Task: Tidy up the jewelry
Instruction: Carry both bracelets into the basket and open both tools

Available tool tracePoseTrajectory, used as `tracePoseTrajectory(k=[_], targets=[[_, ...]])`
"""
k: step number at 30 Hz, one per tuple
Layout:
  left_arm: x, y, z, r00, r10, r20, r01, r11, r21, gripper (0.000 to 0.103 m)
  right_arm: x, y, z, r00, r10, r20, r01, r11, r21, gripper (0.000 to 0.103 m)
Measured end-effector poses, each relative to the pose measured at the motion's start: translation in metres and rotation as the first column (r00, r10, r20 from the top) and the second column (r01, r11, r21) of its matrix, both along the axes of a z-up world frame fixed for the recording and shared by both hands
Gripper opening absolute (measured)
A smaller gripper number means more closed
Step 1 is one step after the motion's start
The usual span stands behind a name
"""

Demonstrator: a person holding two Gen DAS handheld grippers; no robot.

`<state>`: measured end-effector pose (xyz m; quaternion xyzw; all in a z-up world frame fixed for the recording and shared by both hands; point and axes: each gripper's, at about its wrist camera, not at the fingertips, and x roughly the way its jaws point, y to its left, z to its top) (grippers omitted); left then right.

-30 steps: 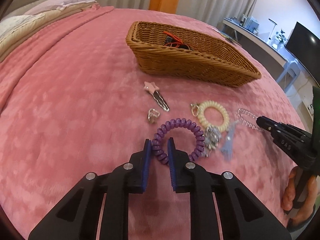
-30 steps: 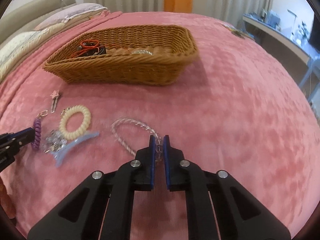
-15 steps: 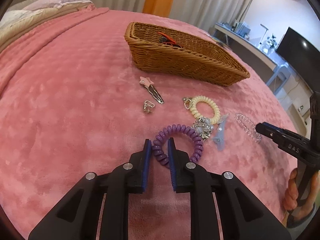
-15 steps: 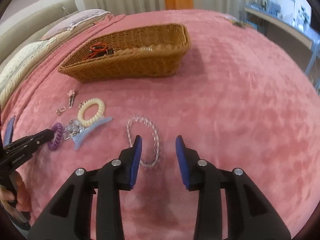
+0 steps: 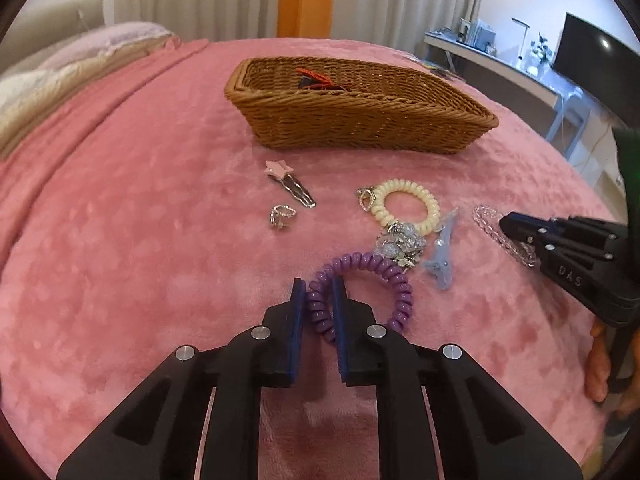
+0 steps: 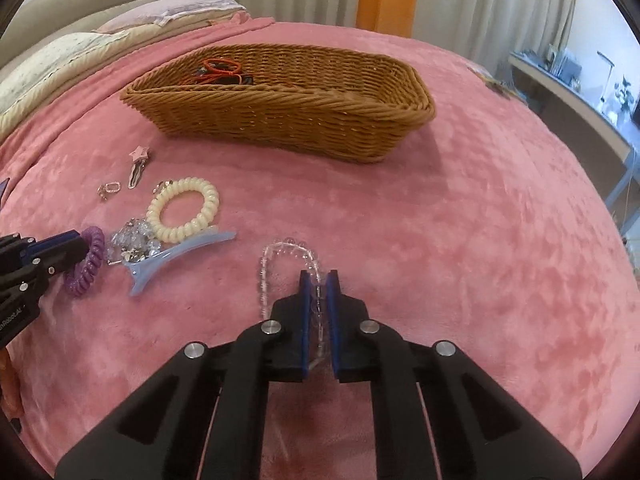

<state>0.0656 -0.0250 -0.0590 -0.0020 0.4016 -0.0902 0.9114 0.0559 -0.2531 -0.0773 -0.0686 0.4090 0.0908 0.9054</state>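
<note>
- Your left hand-held gripper (image 5: pixel 318 294) has the purple coil bracelet (image 5: pixel 362 286) between its blue pads, and the jaws are closing on the near-left arc of the coil.
- Your right hand-held gripper (image 6: pixel 319 286) is closed on the near side of the clear bead bracelet (image 6: pixel 280 264), which lies on the pink bed (image 6: pixel 480 240).
- Lift each piece straight up before carrying it: the purple coil touches the sparkly cluster (image 5: pixel 400 242) and could drag it.
- The wicker basket (image 6: pixel 280 112) sits at the far side, already holding red hair ties (image 6: pixel 220 68); carry both bracelets there.
- Both grippers point steeply downward toward the bed, side by side, left near the pile, right well clear of it.
</note>
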Motion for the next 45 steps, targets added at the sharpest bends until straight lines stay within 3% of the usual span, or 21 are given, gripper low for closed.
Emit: tracePoseTrajectory(k=[10, 19, 22, 27, 31, 35, 40, 45], targets=[[-0.014, 0.007, 0.025, 0.997, 0.013, 0.075, -0.011, 0.999, -0.039, 0.010, -0.012, -0.001, 0.032, 0.999, 0.029, 0.042, -0.032, 0.996, 0.082, 0.006], [-0.017, -0.007, 0.086, 0.980, -0.018, 0.196, 0.024, 0.999, -0.029, 0.010, -0.023, -0.008, 0.105, 0.984, 0.015, 0.180, -0.040, 0.990, 0.137, 0.006], [-0.002, -0.012, 0.115, 0.969, -0.026, 0.244, 0.034, 0.999, -0.030, 0.010, -0.010, -0.008, 0.137, 0.973, 0.015, 0.231, -0.051, 0.987, 0.151, 0.006], [0.039, -0.019, 0.143, 0.952, -0.015, 0.305, 0.027, 0.999, -0.036, 0.010, 0.028, -0.006, 0.164, 0.961, -0.004, 0.277, -0.049, 0.982, 0.184, 0.006], [0.082, -0.024, 0.137, 0.957, 0.000, 0.289, 0.015, 0.999, -0.049, 0.010, 0.070, -0.009, 0.159, 0.973, -0.025, 0.231, -0.037, 0.964, 0.263, 0.006], [0.124, -0.023, 0.115, 0.971, 0.020, 0.238, -0.004, 0.997, -0.071, 0.010, 0.118, -0.008, 0.135, 0.989, -0.044, 0.144, -0.004, 0.949, 0.316, 0.006], [0.157, -0.020, 0.082, 0.983, 0.029, 0.182, -0.011, 0.995, -0.096, 0.010, 0.153, 0.001, 0.100, 0.997, -0.036, 0.064, 0.013, 0.945, 0.327, 0.006], [0.169, -0.022, 0.062, 0.989, 0.026, 0.149, -0.015, 0.997, -0.076, 0.011, 0.170, 0.003, 0.074, 0.999, -0.037, 0.022, 0.028, 0.947, 0.319, 0.006]])
